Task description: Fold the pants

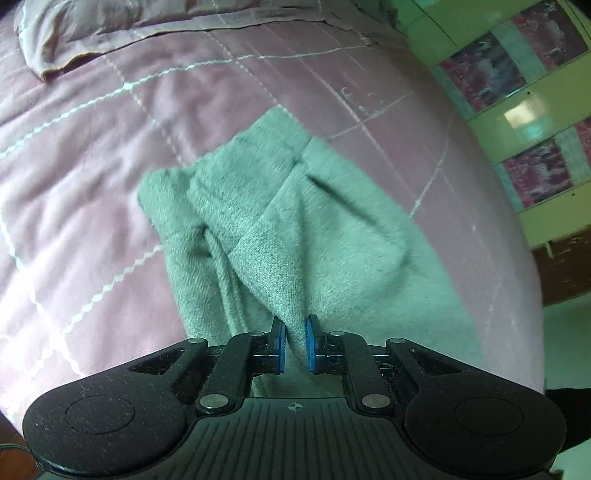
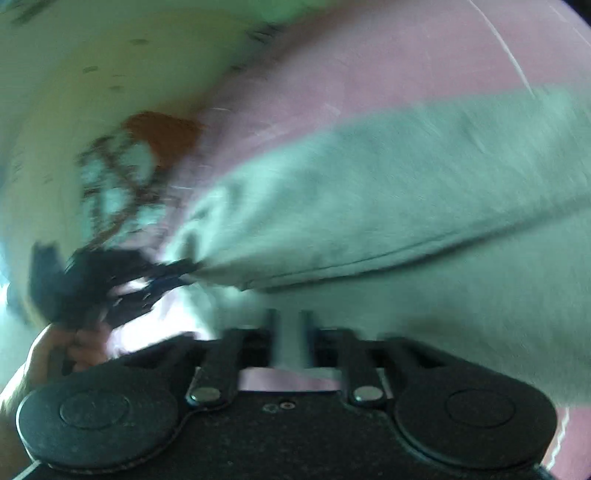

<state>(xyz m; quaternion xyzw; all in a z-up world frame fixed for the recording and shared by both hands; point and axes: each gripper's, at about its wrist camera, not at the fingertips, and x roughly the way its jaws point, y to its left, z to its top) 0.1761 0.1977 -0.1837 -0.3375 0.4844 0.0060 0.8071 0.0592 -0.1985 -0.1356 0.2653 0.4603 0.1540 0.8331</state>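
Grey-green sweatpants (image 1: 280, 236) lie bunched on a pink quilted bedspread (image 1: 92, 177). My left gripper (image 1: 295, 345) is shut on a pinched fold of the pants, with cloth between its blue pads (image 1: 281, 343). In the blurred right wrist view the pants (image 2: 388, 192) stretch across the bedspread (image 2: 406, 62). My right gripper (image 2: 290, 332) is shut on an edge of the pants. The left gripper (image 2: 173, 275) shows at the left, gripping another part of the cloth.
A pillow (image 1: 110, 33) lies at the head of the bed. A green cabinet with patterned panels (image 1: 517, 92) stands past the bed's right edge. A hand (image 2: 70, 350) holds the left gripper. A dark patterned object (image 2: 122, 173) sits beside the bed.
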